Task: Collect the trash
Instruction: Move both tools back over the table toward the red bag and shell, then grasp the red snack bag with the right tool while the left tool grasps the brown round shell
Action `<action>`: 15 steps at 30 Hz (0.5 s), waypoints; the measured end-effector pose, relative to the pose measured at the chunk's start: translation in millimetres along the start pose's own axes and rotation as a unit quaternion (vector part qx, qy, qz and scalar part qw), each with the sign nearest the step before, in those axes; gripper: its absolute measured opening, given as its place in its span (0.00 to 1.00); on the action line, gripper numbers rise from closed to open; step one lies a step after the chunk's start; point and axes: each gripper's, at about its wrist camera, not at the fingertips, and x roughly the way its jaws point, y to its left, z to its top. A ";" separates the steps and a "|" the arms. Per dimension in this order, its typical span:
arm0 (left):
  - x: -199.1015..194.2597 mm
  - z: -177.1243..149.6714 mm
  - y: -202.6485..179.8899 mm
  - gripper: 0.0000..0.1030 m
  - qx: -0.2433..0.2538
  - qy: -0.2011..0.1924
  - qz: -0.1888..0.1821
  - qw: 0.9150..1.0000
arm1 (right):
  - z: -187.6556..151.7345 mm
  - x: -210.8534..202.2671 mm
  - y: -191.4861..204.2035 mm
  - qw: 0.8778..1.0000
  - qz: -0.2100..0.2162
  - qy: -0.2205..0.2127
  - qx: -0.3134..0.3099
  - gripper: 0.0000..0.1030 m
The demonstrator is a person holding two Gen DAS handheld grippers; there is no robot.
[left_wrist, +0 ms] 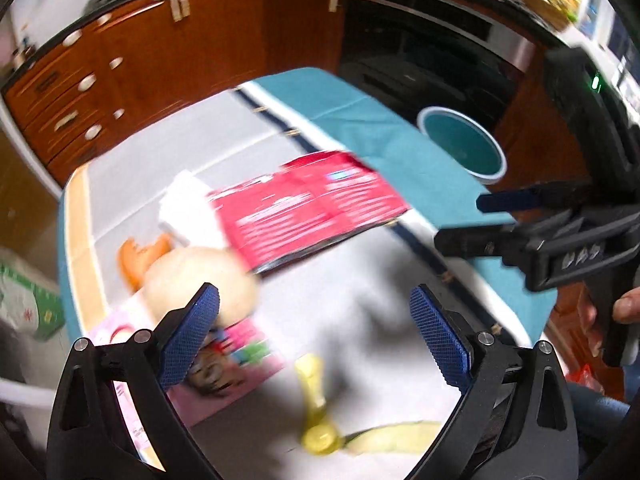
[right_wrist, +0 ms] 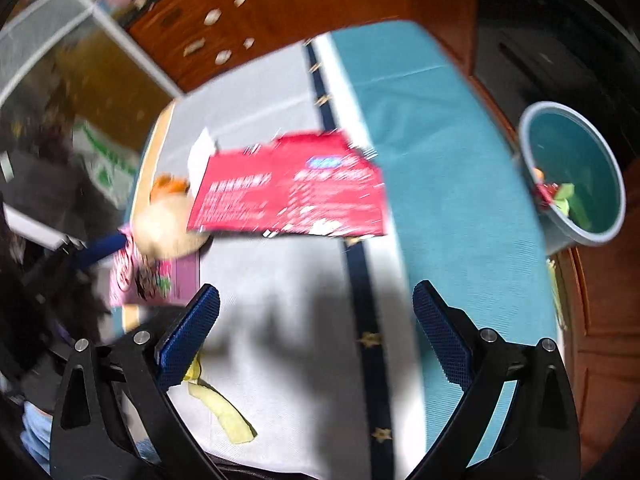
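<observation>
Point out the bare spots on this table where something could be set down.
Bare: the teal cloth between the navy stripe and the bin; the grey cloth below the red packet, above the peel. Crowded: the corner with the pink book, bun and orange peel.

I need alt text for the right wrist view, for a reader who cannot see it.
The open, empty right gripper hovers over a cloth-covered table holding a red leaflet and a yellow peel. A teal bin with some trash stands beyond the table's right edge.

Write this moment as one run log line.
left gripper open, empty | right gripper open, empty | yellow banana peel on table | teal bin holds scraps
</observation>
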 end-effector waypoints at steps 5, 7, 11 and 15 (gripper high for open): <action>-9.7 -23.8 47.3 0.96 -0.047 -0.006 0.000 0.999 | -0.5 39.4 45.5 0.996 -0.038 0.026 -0.078 0.91; -10.1 -29.3 63.1 0.96 -0.063 -0.005 -0.002 0.998 | 0.2 51.7 62.8 0.992 -0.055 0.030 -0.112 0.91; -8.0 -34.7 83.3 0.96 -0.081 0.000 -0.003 0.997 | 4.3 73.5 86.4 0.981 -0.091 0.036 -0.166 0.91; -2.5 -35.8 97.6 0.96 -0.087 0.007 -0.007 0.996 | 10.4 86.2 92.7 0.975 -0.117 0.037 -0.185 0.91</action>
